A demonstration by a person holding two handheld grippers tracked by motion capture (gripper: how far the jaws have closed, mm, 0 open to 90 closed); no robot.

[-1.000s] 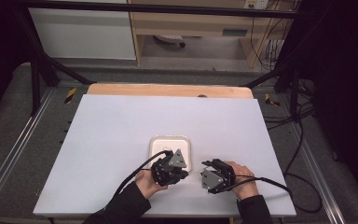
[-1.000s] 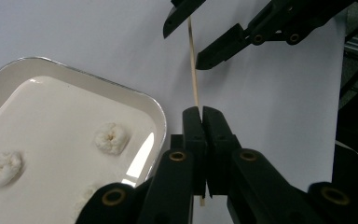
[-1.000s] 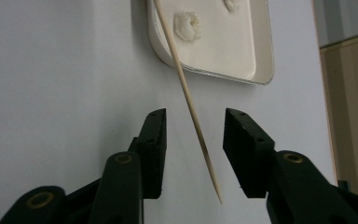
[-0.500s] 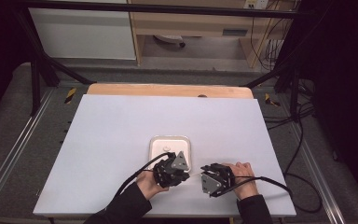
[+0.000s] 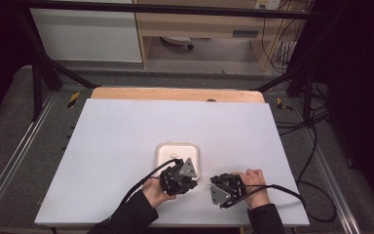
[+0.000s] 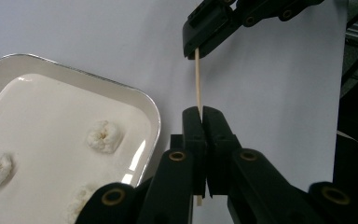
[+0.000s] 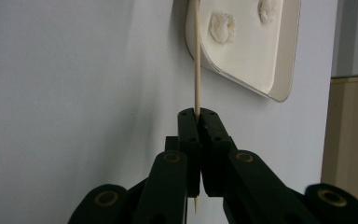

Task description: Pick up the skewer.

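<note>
Grippers are both pinching one thin, pale wooden skewer (image 6: 197, 79) between them: you are holding its two ends, with the left gripper (image 6: 202, 112) clamped shut on one end and the right gripper (image 7: 197, 113) clamped shut on the other, jaws pressed together in each gripper view. The stick is spanning the short gap between your hands, just above the white table top (image 5: 126, 136) and just beside the near right corner of the shallow, cream-coloured rectangular tray with rounded corners (image 5: 161, 152). Judging by this, you are in the middle of passing or re-gripping the skewer, readying it to spear one of the small, lumpy white dough-like pieces (image 6: 103, 135) lying in the tray. The next move is calling for one gripper to let go while the other is keeping a firm pinch, so the stick is not dropping or swinging, and then for aiming the free tip at a piece. The skewer is looking straight, smooth and slender, light tan, with a short stub poking out behind each pair of jaws; being so thin, it is likely bending or snapping if you are pulling the ends against each other.
</note>
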